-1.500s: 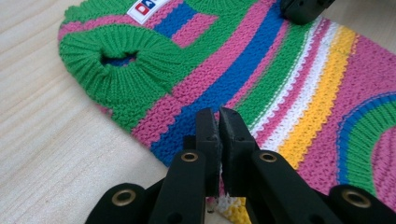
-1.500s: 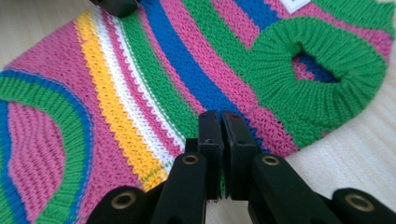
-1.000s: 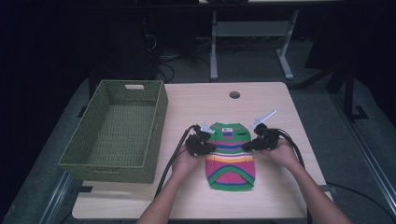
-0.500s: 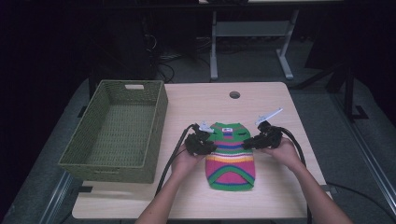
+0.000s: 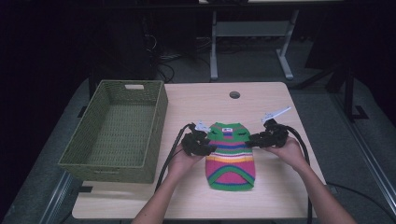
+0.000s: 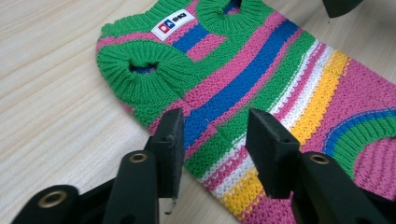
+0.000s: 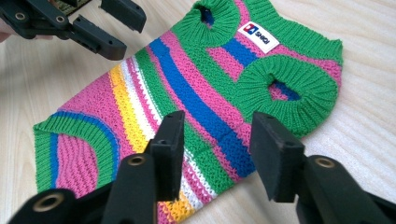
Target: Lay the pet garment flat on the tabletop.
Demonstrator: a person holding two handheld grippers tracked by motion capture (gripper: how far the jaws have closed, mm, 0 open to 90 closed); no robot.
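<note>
Two hand-held grippers flank a striped knit sweater on a wooden table
Left gripper and right gripper both gape wide at the sweater's opposite edges, gripping nothing; a green wicker basket stands alongside

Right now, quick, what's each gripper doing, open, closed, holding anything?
Left gripper: open, jaws straddling the edge of the striped knitted pet sweater, holding nothing.
Right gripper: open, jaws over the sweater's opposite edge, holding nothing.

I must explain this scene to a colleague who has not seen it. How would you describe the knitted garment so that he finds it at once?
On the wooden table, right of the green woven basket, a small striped knitted sweater lies flat between the left gripper and right gripper. It alone is multicoloured.
</note>
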